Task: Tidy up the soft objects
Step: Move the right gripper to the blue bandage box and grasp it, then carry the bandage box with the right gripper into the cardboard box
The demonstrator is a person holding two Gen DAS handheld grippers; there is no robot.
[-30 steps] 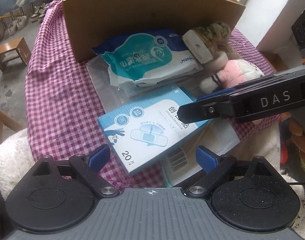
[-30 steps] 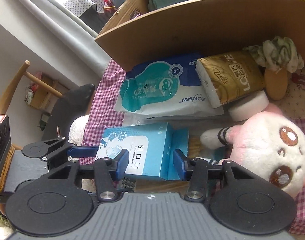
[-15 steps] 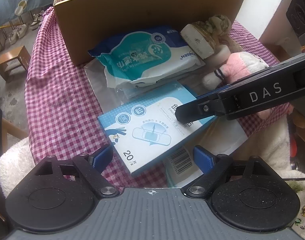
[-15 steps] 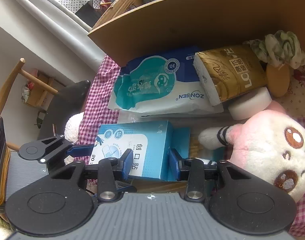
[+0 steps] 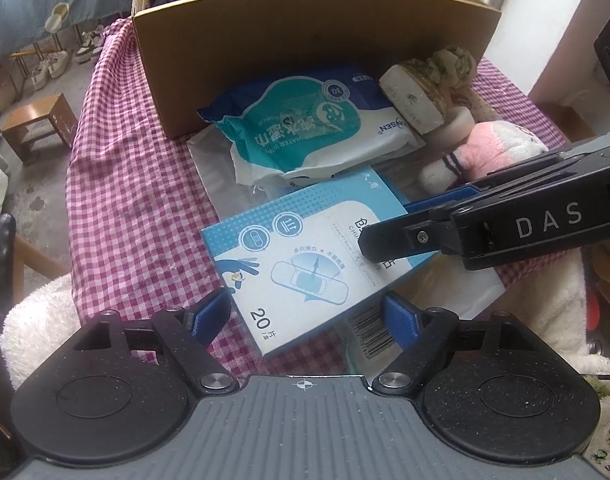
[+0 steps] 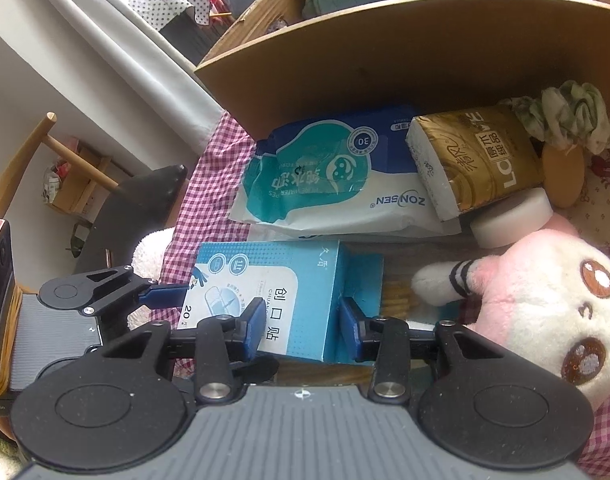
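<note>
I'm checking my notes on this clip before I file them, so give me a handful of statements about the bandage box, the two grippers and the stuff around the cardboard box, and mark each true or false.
1. The right gripper has its pads on two opposite sides of the blue bandage box. True.
2. The left gripper is clamped shut on the wet wipes pack. False: it stands open at the near end of the bandage box, apart from the wipes.
3. The pink plush toy lies inside the cardboard box. False: it lies on the checked tablecloth in front of it.
4. The gold tissue pack lies beside the wet wipes pack. True.
5. The tablecloth is plain white. False: it is pink and white checks.
</note>
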